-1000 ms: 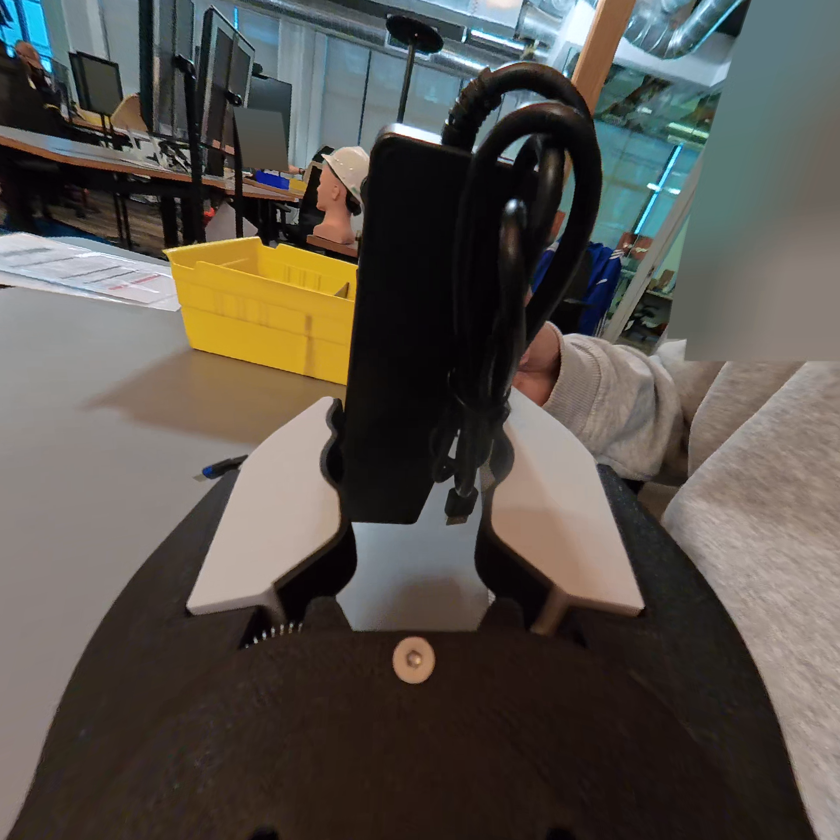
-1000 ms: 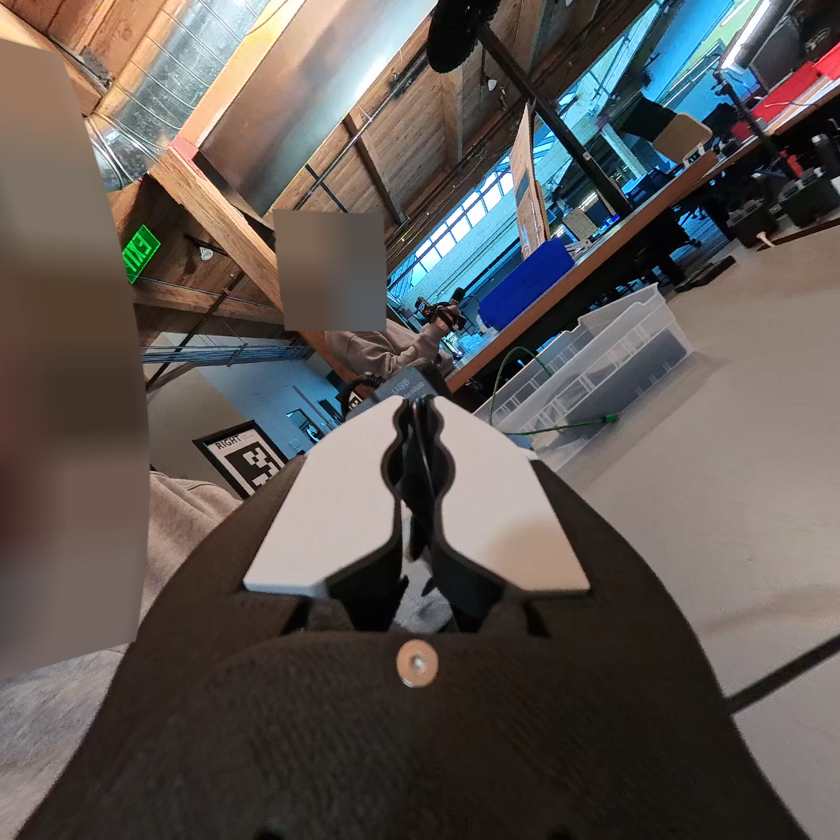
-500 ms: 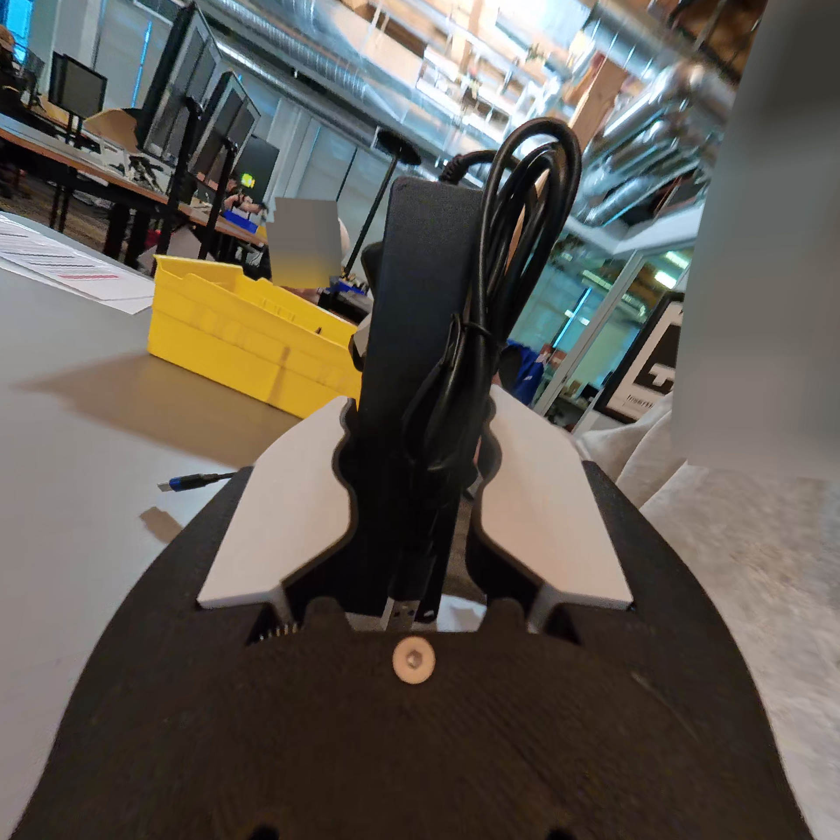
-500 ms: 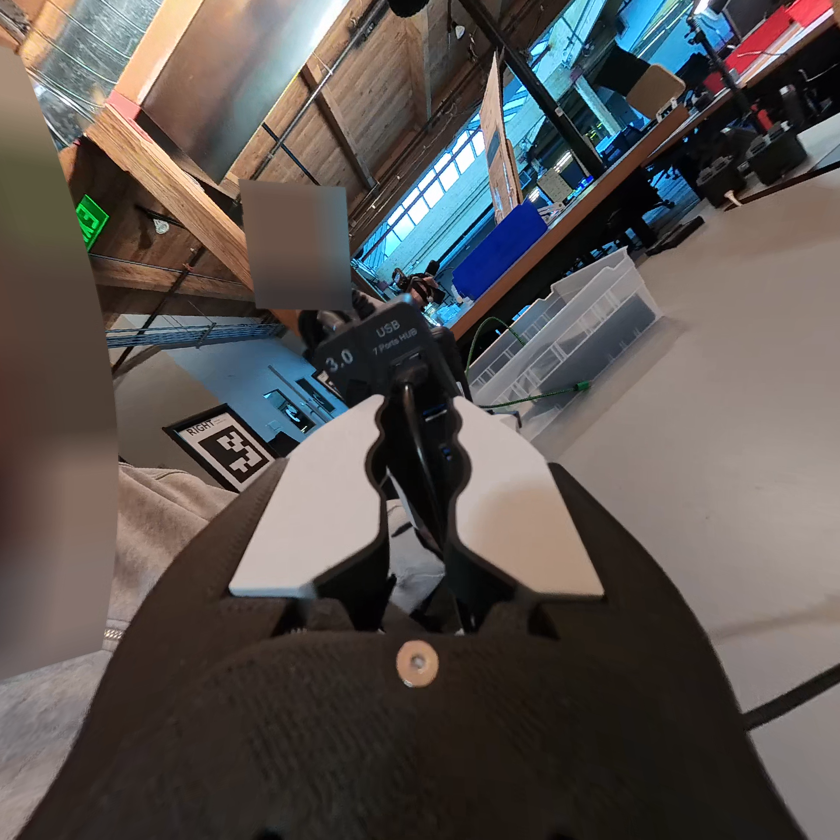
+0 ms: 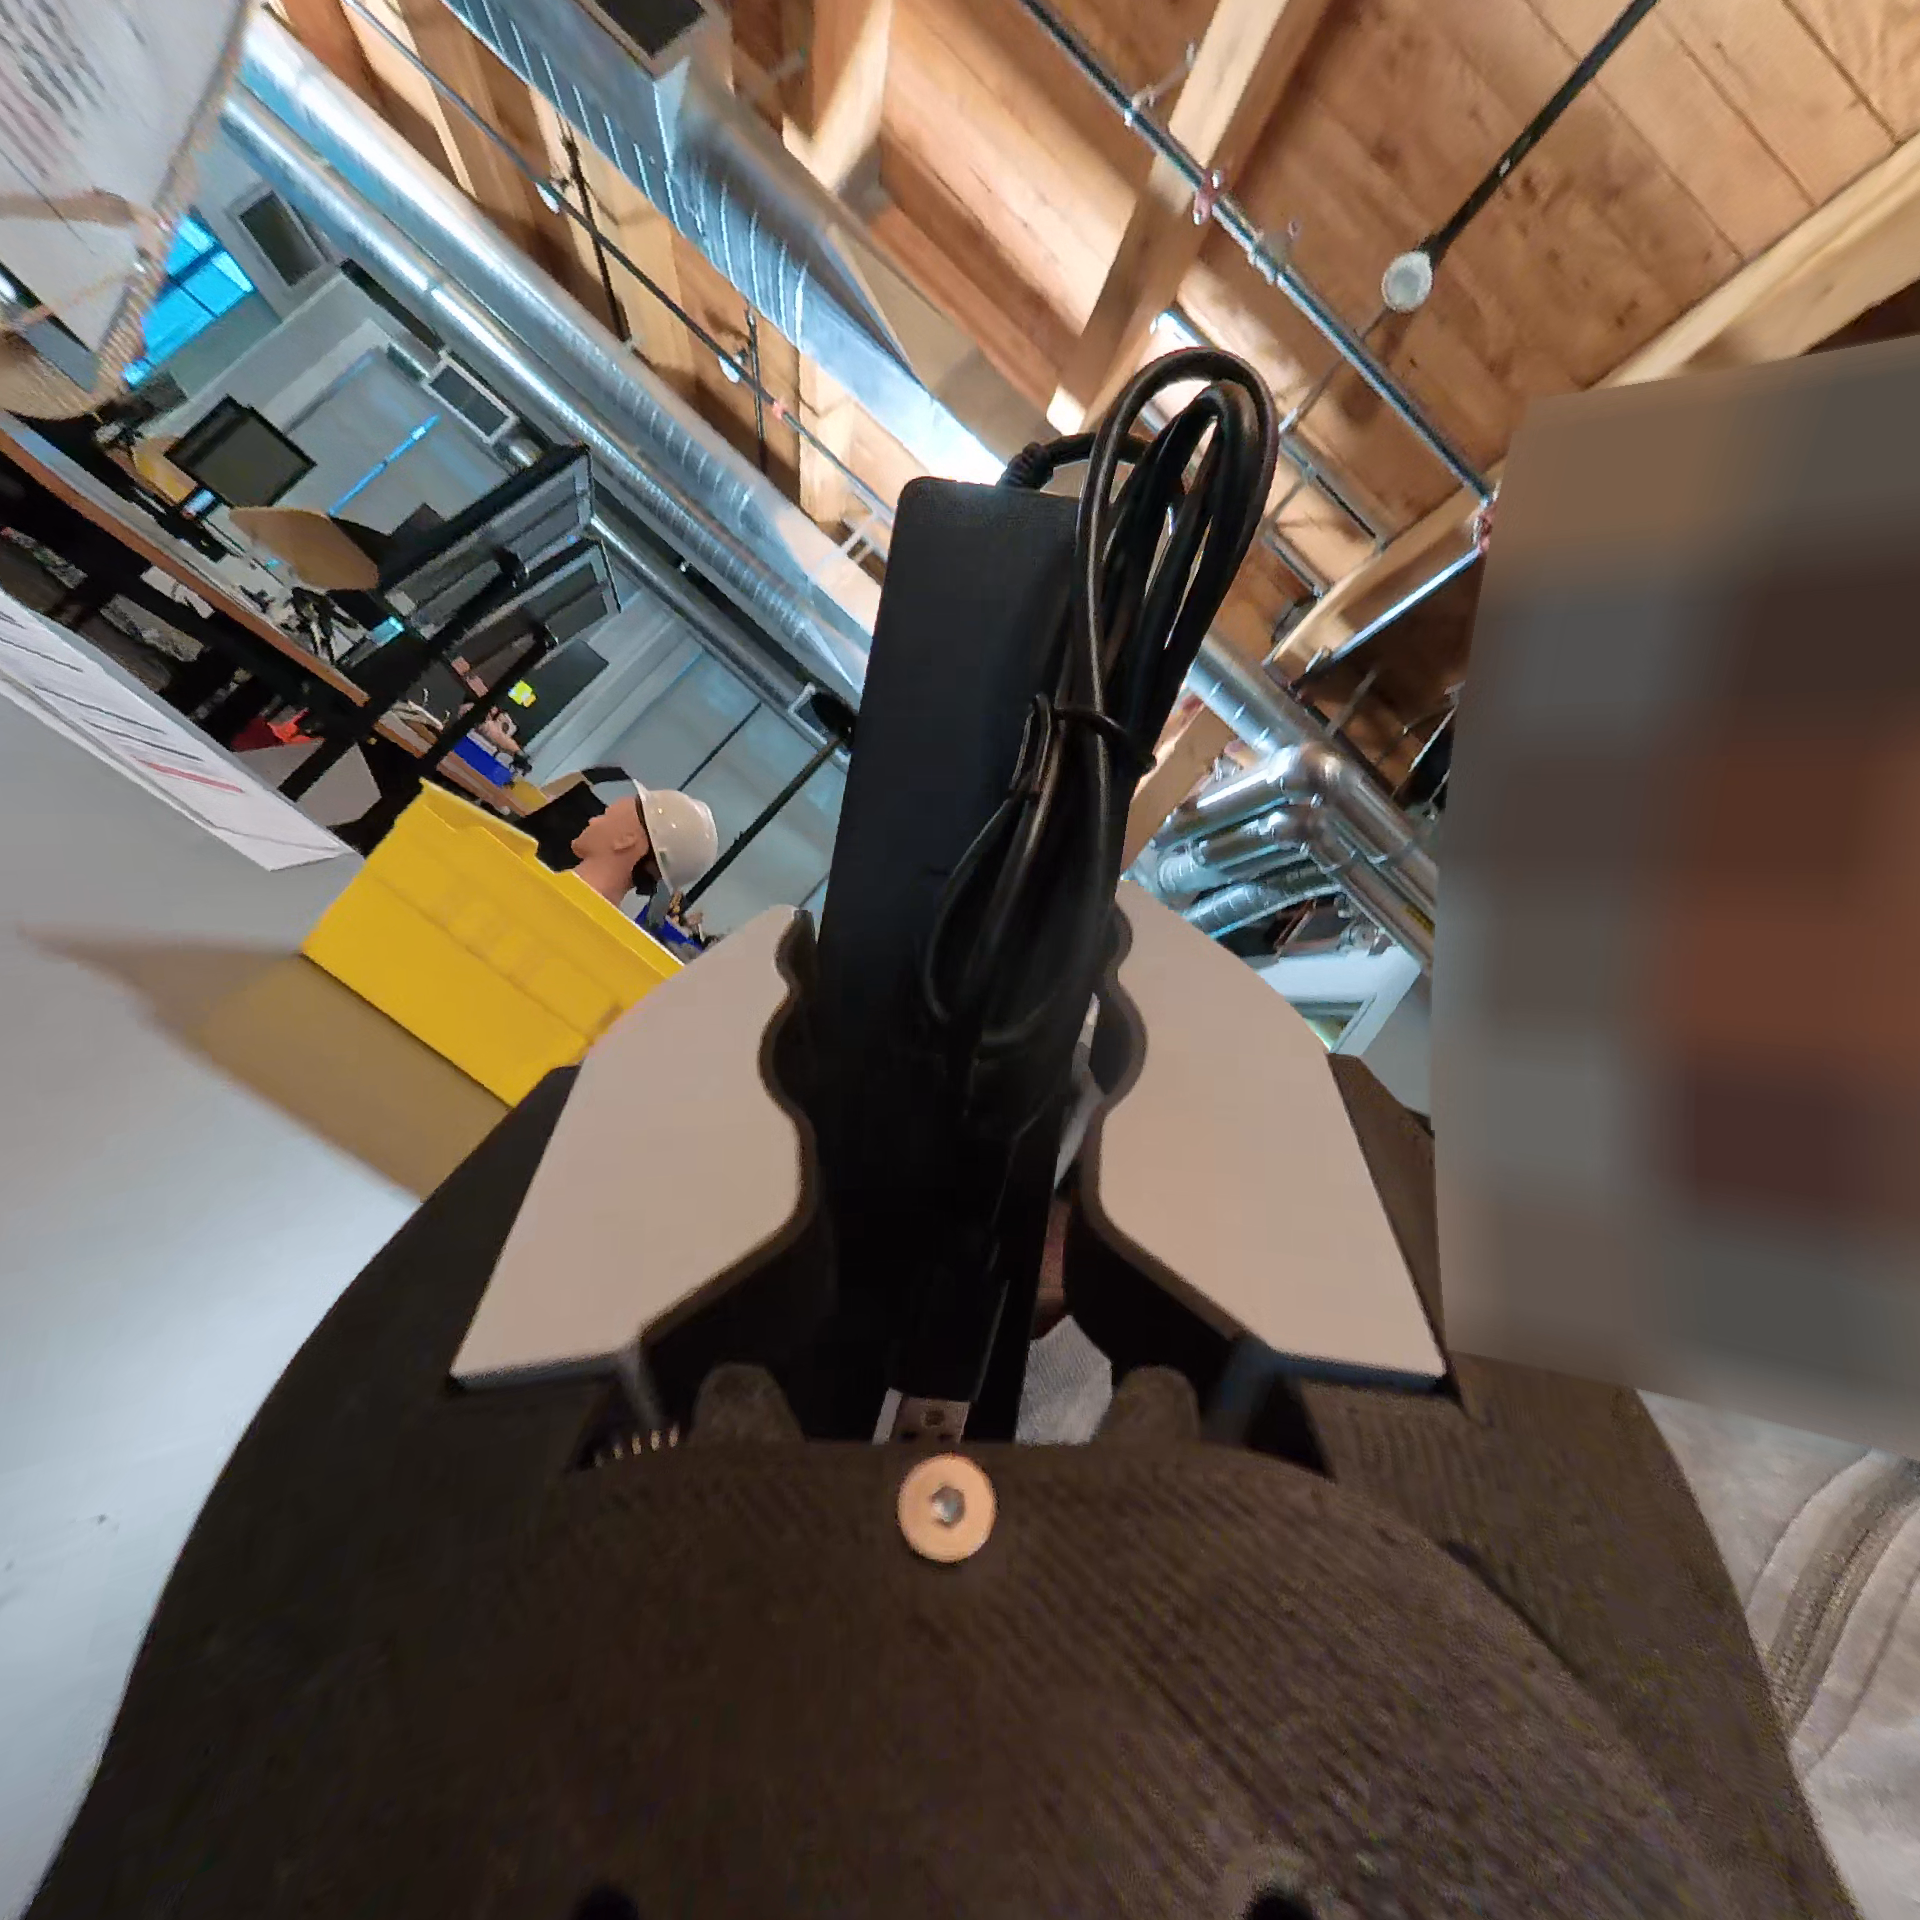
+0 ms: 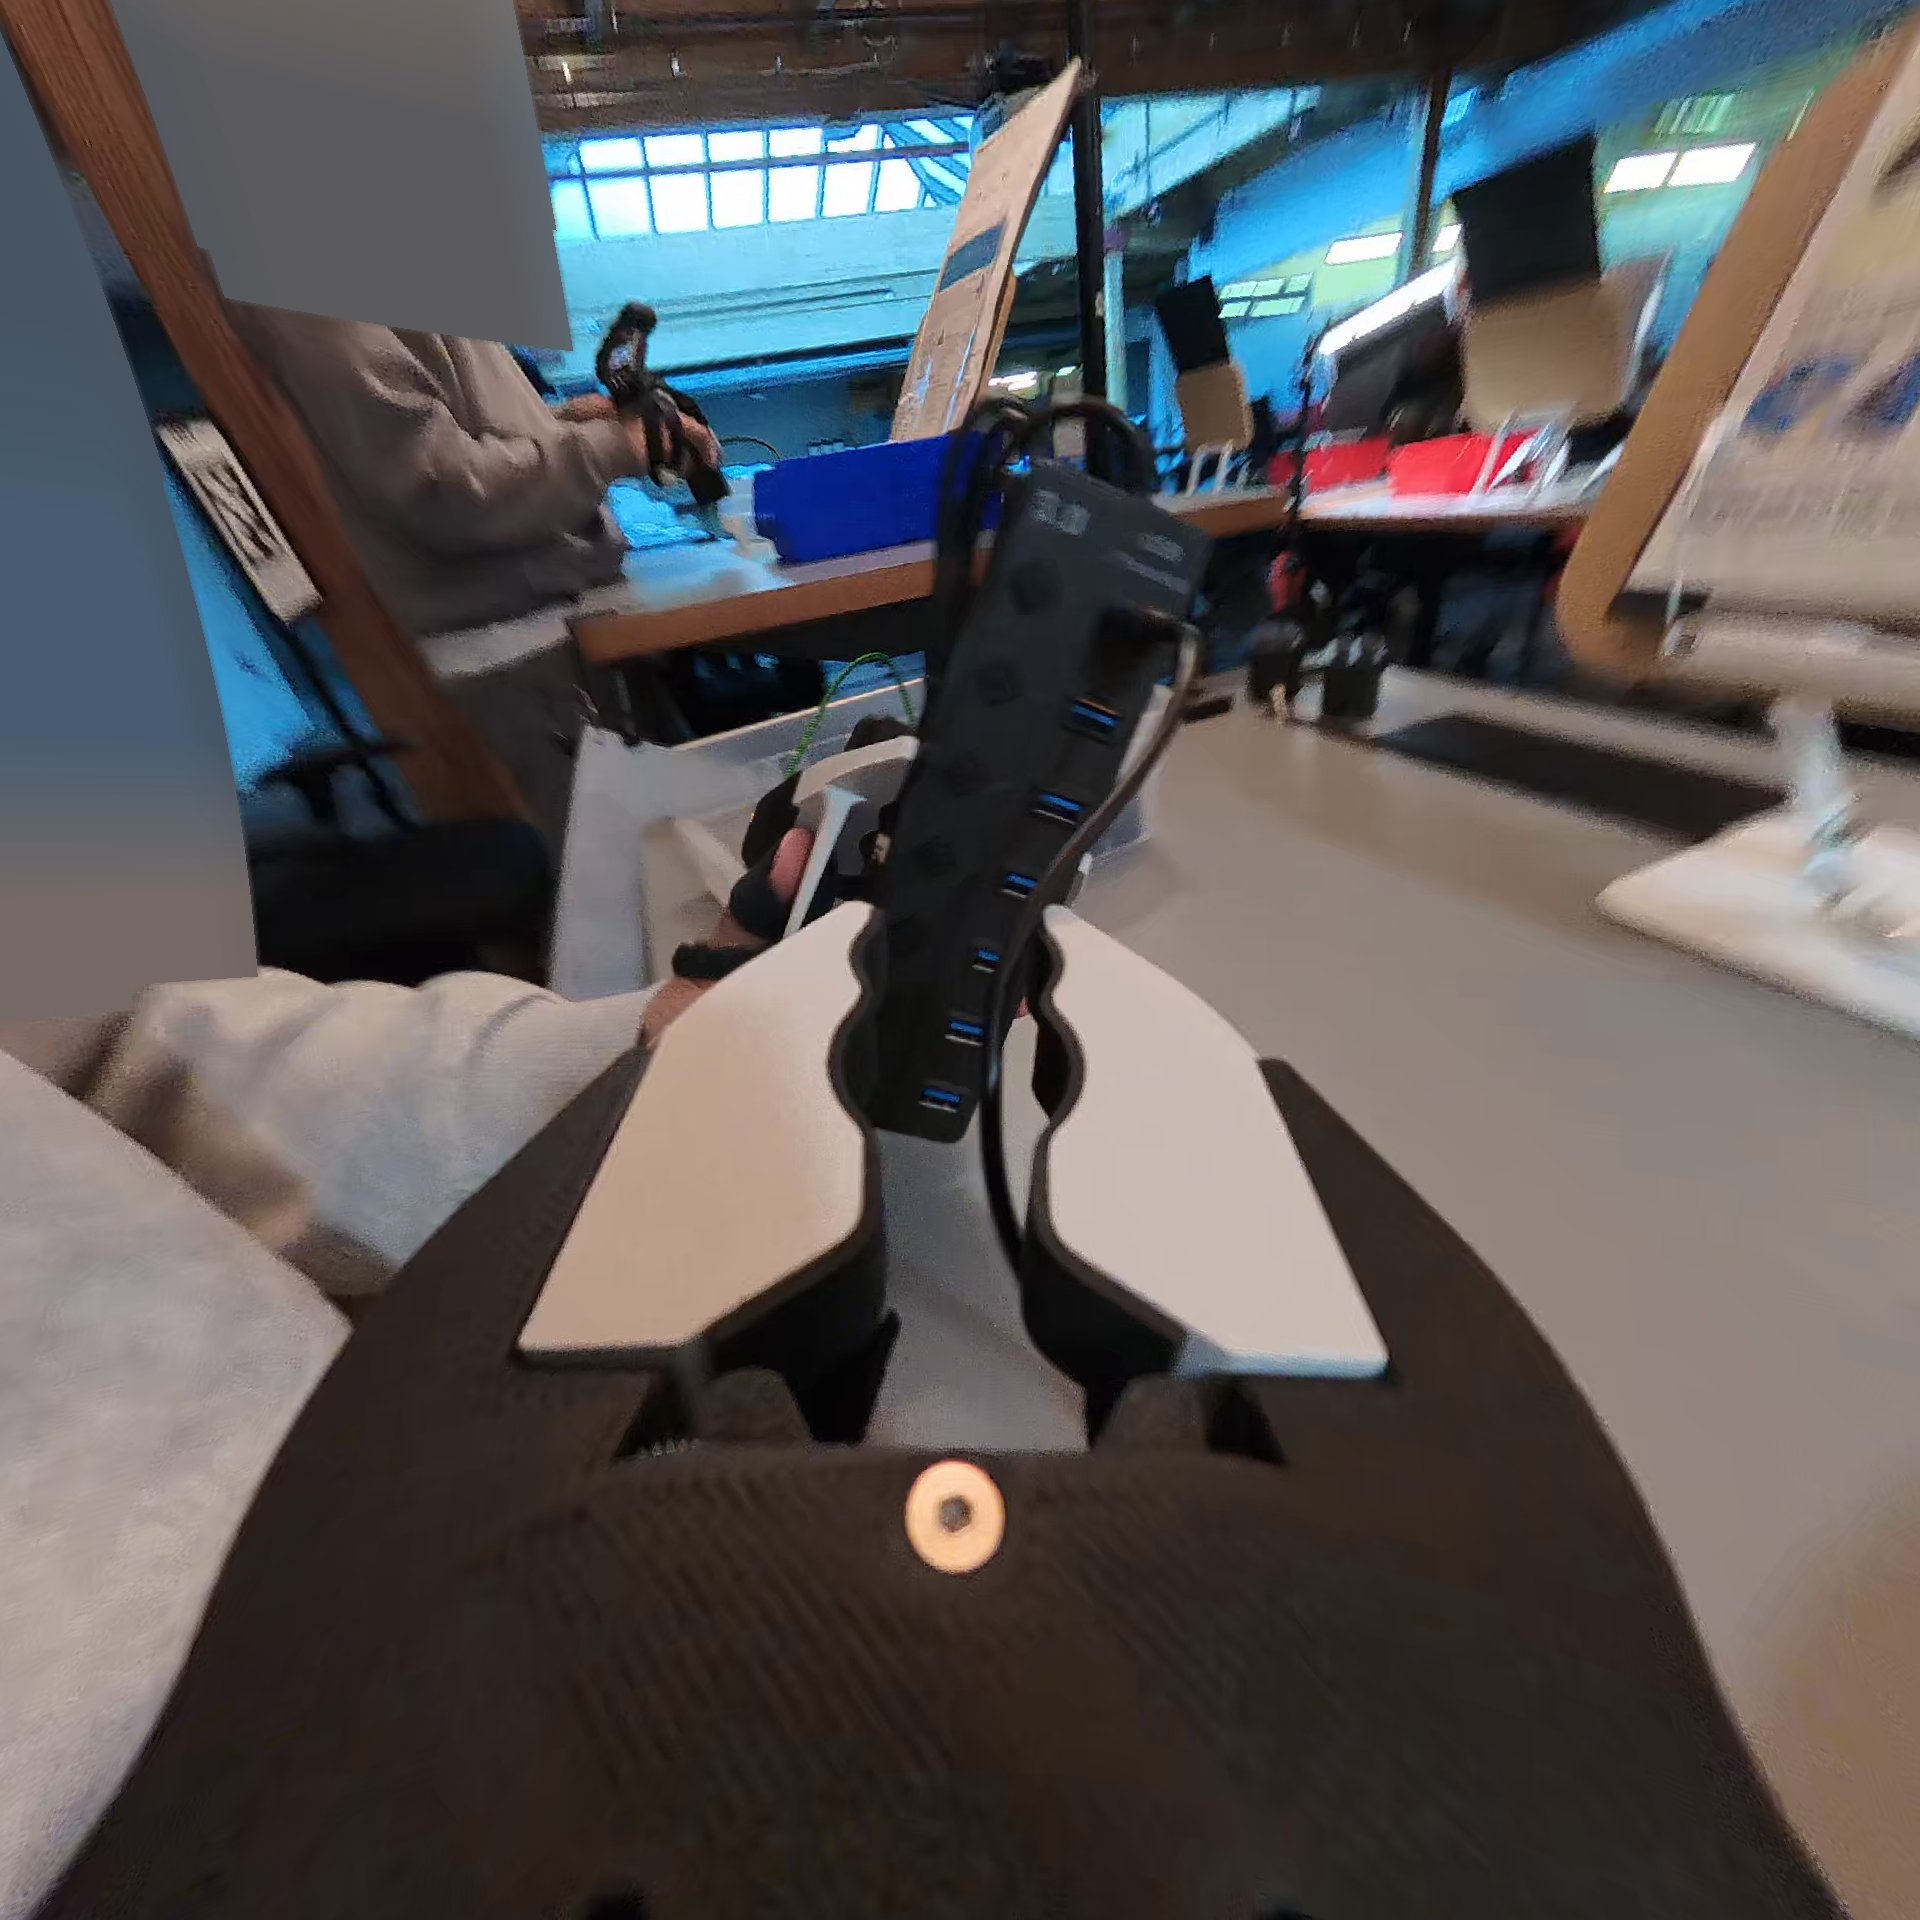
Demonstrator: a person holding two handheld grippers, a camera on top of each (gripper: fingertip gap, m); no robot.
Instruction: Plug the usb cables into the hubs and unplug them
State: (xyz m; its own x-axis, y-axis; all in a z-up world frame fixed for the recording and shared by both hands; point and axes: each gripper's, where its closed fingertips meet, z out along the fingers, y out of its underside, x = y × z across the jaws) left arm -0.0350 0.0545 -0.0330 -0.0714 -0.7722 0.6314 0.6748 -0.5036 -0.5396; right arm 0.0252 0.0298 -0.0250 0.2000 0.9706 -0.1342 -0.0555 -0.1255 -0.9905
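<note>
Black hub (image 5: 935, 883) stands upright, held off the table (image 5: 125, 1195) between our left gripper (image 5: 951, 997) fingers, its bundled cable (image 5: 1122, 665) tied alongside. In the right wrist view, a thin cable (image 6: 1003, 1091) runs from a hub port down between our right gripper (image 6: 951, 997) fingers, parted narrowly; we cannot tell if they pinch it. Yellow bin (image 5: 488, 945) sits behind.

A matt black plastic hub (image 5: 935, 831) is seen, wrapped by a glossy rubbery cable (image 5: 1132, 644). A smooth yellow plastic bin (image 5: 468, 956) is set on a matt grey table (image 5: 156, 1195).
</note>
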